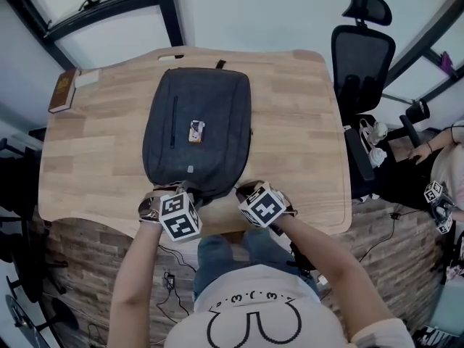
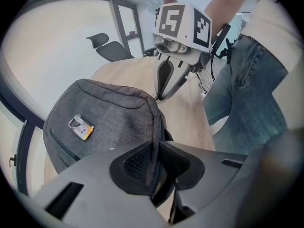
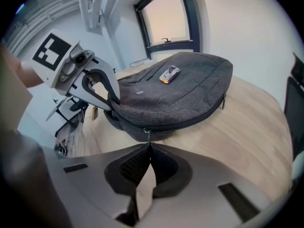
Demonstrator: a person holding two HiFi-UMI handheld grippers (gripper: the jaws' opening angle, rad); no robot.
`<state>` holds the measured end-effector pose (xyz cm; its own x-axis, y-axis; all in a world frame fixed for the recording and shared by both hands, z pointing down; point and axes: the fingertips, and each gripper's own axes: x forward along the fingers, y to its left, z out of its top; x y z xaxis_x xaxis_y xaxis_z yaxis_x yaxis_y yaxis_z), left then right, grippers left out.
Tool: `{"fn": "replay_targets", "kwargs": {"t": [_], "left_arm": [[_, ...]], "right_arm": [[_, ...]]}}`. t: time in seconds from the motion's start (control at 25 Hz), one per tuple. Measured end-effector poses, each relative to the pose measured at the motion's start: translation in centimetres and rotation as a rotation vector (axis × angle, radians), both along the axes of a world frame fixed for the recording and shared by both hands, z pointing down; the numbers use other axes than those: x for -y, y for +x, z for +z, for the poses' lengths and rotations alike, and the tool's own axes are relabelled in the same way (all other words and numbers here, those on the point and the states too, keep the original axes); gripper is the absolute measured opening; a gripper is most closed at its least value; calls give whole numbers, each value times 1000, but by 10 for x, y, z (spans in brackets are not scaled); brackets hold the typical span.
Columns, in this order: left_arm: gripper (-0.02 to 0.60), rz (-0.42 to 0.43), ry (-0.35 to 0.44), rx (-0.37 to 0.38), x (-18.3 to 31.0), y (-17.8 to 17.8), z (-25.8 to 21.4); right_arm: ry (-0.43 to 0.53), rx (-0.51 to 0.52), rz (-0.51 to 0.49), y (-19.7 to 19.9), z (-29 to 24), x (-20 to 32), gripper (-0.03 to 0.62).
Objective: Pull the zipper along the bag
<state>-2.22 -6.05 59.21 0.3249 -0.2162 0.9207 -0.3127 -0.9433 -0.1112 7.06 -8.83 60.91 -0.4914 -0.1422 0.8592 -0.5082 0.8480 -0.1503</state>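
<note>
While the bag [image 1: 197, 122] lies flat on the table [image 1: 304, 122], its near end at the edge closest to us, we log both grippers engaged at that end.

The left gripper [image 2: 154, 165] has its jaws clamped on a ridge of the bag's grey fabric and serves as the anchor. The right gripper [image 3: 148, 151] has its jaws pressed together on the small metal zipper pull [image 3: 148, 136], which hangs from the side seam.

We judge that the pull along the zipper track [image 3: 190, 119] is about to start. To do it well, we should:
- hold the left grip firm so the fabric is taut
- draw the right gripper along the curve of the track, not away from it
- keep the tab low and in line with the teeth

Risk: the tab is pinched only at the jaw tips, so a jerk could slip it free.
</note>
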Motion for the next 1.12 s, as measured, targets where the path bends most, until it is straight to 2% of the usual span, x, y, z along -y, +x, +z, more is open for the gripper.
{"fn": "replay_targets", "kwargs": {"t": [0.08,0.16,0.44,0.68,0.88,1.12], "left_arm": [[58,17,1,16,0,1,0],[55,23,9,23,-1,1,0],[52,34,20,45,-2,1,1],[49,69,10,72,-3,7,2],[46,98,12,107,-3,10,2],[44,96,7,97,-1,19,3]], "right_arm": [[68,-37,-34,4,1,5,54],[103,-57,-26,12,2,15,54],[146,-115,32,39,8,70,61],[190,-160,44,52,12,117,67],[211,-164,118,55,11,163,72],[219,-163,203,51,10,206,81]]}}
